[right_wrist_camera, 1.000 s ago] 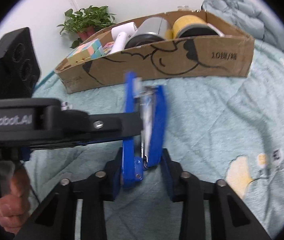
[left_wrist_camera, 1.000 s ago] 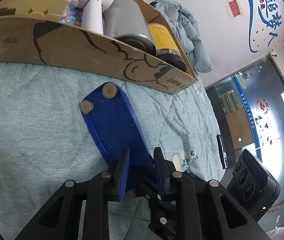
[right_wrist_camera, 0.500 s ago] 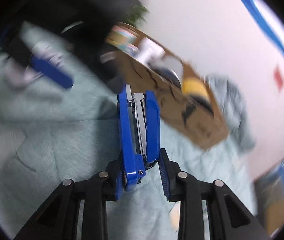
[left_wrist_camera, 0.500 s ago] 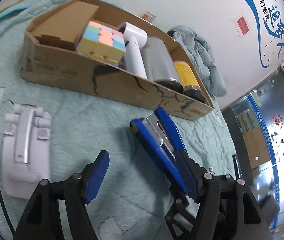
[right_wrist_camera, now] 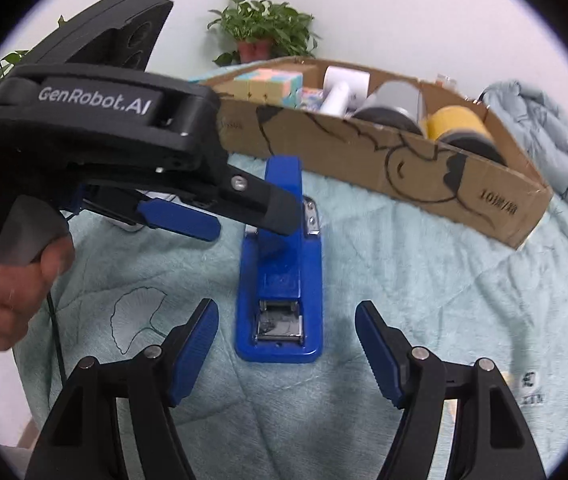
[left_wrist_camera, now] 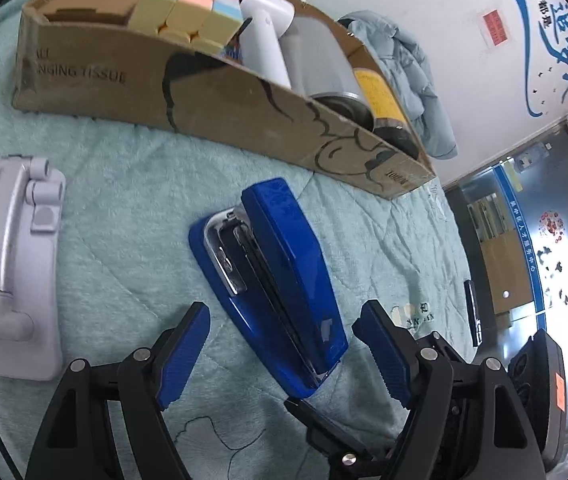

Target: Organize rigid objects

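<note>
A blue stapler (left_wrist_camera: 276,280) rests flat on the teal quilt (left_wrist_camera: 124,184), just in front of the cardboard box (left_wrist_camera: 204,92). My left gripper (left_wrist_camera: 284,356) has its jaws opening; the stapler's hinge end lies between the blue pads, which stand apart from it. My right gripper (right_wrist_camera: 286,348) also has its jaws opening, astride the stapler (right_wrist_camera: 280,280) at its stapling end, with gaps on both sides. In the right wrist view a hand (right_wrist_camera: 4,272) holds the left gripper over the stapler's far half.
The box (right_wrist_camera: 364,160) holds a pastel cube (left_wrist_camera: 188,4), a white device (left_wrist_camera: 264,36), a grey cylinder (left_wrist_camera: 320,64) and a yellow roll (left_wrist_camera: 380,96). A white folding stand (left_wrist_camera: 12,264) lies left of the stapler. A pale jacket (right_wrist_camera: 544,140) and a plant (right_wrist_camera: 260,32) are behind.
Both grippers were shut on the stapler, holding it up. The left let go first, then the right opened, and the stapler now lies on the quilt.
</note>
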Tool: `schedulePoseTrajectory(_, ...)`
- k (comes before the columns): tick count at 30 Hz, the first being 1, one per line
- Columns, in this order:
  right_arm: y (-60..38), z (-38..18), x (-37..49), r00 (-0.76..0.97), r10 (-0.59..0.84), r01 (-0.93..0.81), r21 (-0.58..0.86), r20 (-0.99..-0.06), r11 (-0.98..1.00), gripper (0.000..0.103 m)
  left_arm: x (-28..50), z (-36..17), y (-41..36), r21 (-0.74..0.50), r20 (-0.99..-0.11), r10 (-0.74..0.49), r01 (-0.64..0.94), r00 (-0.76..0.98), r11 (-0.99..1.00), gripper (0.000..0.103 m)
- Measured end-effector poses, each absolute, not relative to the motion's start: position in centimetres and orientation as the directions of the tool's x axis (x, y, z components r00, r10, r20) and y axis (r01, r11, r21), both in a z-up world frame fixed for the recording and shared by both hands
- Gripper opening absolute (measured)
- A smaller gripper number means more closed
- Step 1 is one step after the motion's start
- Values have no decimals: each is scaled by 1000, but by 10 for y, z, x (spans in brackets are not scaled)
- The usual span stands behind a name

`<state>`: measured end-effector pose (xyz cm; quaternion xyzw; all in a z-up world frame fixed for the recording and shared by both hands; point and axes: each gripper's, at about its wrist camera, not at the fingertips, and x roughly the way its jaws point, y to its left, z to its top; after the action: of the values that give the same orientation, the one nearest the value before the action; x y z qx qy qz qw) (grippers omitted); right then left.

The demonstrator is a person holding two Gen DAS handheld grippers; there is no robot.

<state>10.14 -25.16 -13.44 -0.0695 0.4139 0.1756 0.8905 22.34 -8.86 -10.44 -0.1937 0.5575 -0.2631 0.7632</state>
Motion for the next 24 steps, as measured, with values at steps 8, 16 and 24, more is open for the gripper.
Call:
schedulePoseTrajectory(8,-226,-139,110,603,206,-374,-45,-771,926,38,222,-112,-102,-554,-779,-579,168,241,815,84)
schedulePoseTrajectory(16,-242,-139,120,616,199,-287,17,-763,958,40,224,-111,-111,-536,-788,-564,177,247,825,85)
schedulePoseTrajectory(24,-253,-141,137,581,267,-317,89,-769,944,46,228,-112,-113,-535,-788,-564,179,247,826,85)
